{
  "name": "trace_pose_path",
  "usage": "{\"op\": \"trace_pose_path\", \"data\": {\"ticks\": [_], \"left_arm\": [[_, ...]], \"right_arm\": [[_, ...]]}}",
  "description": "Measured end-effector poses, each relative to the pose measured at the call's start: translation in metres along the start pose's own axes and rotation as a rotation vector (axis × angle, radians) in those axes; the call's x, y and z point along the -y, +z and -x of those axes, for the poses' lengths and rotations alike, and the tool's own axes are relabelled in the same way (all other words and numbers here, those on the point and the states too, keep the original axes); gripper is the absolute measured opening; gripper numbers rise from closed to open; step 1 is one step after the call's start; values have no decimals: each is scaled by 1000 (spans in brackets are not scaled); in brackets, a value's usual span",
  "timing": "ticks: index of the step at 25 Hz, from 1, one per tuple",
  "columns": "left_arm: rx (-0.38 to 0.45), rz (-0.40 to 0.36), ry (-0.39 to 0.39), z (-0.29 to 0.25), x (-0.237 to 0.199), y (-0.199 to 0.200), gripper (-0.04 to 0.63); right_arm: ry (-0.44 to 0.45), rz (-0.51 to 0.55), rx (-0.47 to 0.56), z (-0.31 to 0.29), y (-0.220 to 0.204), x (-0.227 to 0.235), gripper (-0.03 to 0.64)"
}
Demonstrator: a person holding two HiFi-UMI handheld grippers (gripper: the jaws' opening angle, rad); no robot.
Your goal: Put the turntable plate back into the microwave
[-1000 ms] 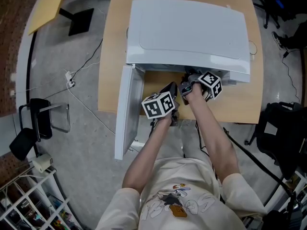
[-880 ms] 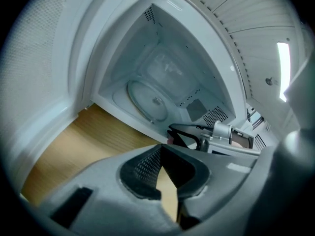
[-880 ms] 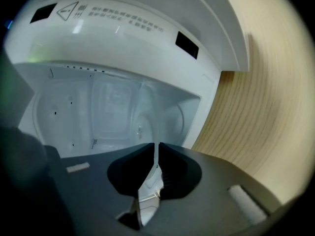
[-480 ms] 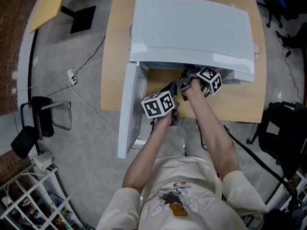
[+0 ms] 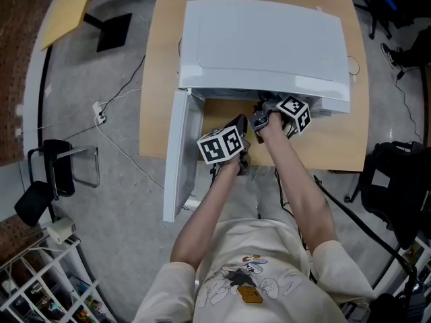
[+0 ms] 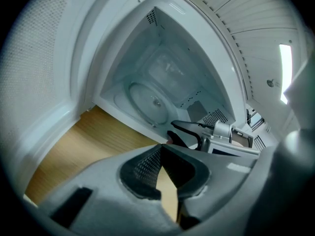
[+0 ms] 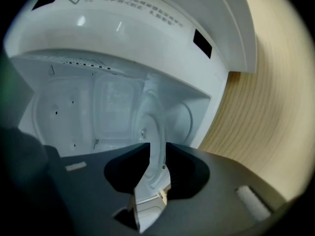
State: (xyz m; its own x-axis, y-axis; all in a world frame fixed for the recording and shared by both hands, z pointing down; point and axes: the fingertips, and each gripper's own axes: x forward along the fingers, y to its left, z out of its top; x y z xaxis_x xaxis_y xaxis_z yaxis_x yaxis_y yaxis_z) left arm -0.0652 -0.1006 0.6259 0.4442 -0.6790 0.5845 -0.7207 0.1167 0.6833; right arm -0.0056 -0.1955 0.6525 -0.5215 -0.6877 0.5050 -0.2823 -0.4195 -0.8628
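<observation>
The white microwave (image 5: 262,42) stands on the wooden table (image 5: 337,140) with its door (image 5: 176,157) swung open to the left. The clear glass turntable plate (image 6: 150,102) lies on the cavity floor. My right gripper (image 7: 157,149) reaches into the opening, and its jaws have just been opening. The plate's rim (image 7: 156,127) runs between them with a gap on each side. My left gripper (image 6: 161,149) is shut on nothing and hovers over the table in front of the cavity, left of the right gripper (image 6: 189,132). In the head view the left gripper (image 5: 237,128) and the right gripper (image 5: 264,115) sit side by side at the opening.
The open door flanks the left gripper on its left. The microwave's top overhangs both grippers. On the floor are a cable (image 5: 114,140), a black chair (image 5: 50,177) at the left and a wire rack (image 5: 34,284) at the lower left.
Both grippers stay at the microwave's opening. Only the head view has shifted slightly.
</observation>
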Motion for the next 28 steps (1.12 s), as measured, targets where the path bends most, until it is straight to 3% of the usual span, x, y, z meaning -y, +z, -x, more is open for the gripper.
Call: {"op": "trace_pose_path", "data": {"ticks": [6, 10, 14, 19, 23, 28], "left_arm": [[-4, -8, 4, -1, 2, -1, 2], [2, -47, -4, 5, 12, 4, 2], [3, -116, -16, 20, 29, 6, 2], [-5, -223, -42, 53, 64, 6, 2], [0, -308, -83, 79, 93, -9, 2], [21, -353, -107, 94, 106, -27, 2]], "right_arm": [[-1, 3, -3, 16, 3, 6, 98], [20, 131, -51, 41, -4, -1, 81], [48, 347, -131, 77, -18, -15, 12], [66, 728, -199, 128, -35, -35, 8], [27, 1064, -163, 168, -47, -42, 8], [-16, 1264, -57, 195, -56, -46, 8]]}}
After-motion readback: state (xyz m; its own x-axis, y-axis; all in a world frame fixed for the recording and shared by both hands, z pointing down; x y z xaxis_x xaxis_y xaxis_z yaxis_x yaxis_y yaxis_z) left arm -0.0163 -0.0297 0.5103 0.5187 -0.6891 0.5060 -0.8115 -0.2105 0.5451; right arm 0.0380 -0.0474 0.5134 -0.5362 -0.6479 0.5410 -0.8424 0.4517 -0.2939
